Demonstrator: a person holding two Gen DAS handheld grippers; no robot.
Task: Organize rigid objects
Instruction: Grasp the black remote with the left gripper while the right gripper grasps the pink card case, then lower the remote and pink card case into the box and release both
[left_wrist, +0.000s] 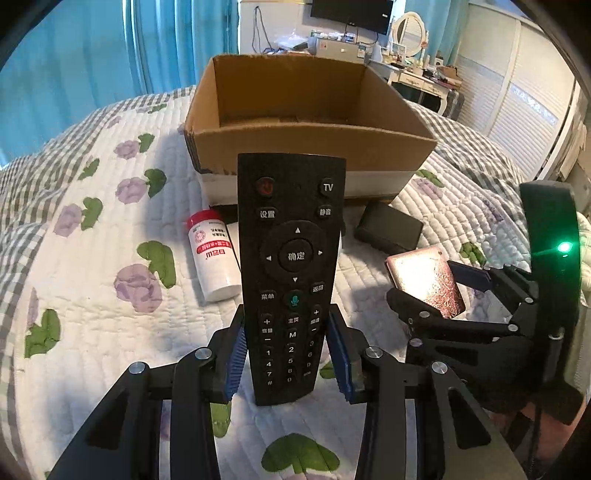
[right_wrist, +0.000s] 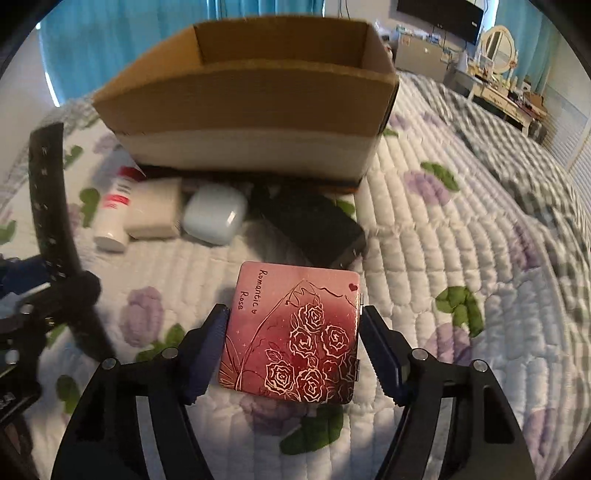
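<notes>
My left gripper (left_wrist: 290, 350) is shut on a black TV remote (left_wrist: 291, 266) and holds it above the quilt, its top end pointing at the open cardboard box (left_wrist: 306, 147). My right gripper (right_wrist: 293, 347) is shut on a pink rose-printed case (right_wrist: 295, 332), which also shows in the left wrist view (left_wrist: 424, 280), held low over the quilt in front of the box (right_wrist: 251, 107). On the quilt before the box lie a white bottle with a red cap (left_wrist: 212, 254), a white block (right_wrist: 155, 212), a white earbud case (right_wrist: 216, 214) and a black box (right_wrist: 314, 229).
The bed has a white quilt with purple flowers (left_wrist: 110, 258). Blue curtains (left_wrist: 92, 48) hang behind it. A dresser with a mirror (left_wrist: 410, 33) and a TV (left_wrist: 351, 13) stand at the far wall. The right gripper's body (left_wrist: 480, 332) is close on the left gripper's right.
</notes>
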